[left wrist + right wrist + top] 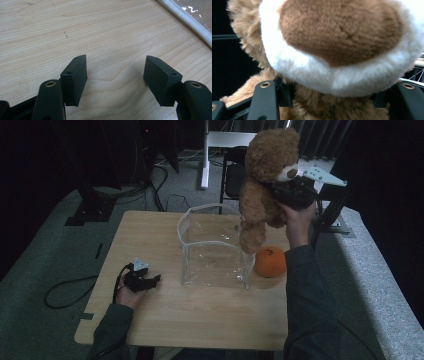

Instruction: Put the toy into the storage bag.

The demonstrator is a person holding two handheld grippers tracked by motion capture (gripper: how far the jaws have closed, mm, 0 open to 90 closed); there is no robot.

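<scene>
While the right gripper clamps the teddy bear aloft over the clear bag's far right rim, lowering comes next: feet first, centred. Left gripper rests open near the table's left edge.

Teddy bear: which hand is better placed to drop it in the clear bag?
Right. The right tool already grips the teddy bear above the clear bag. The left tool rests open on the table, off to the bag's side.
</scene>
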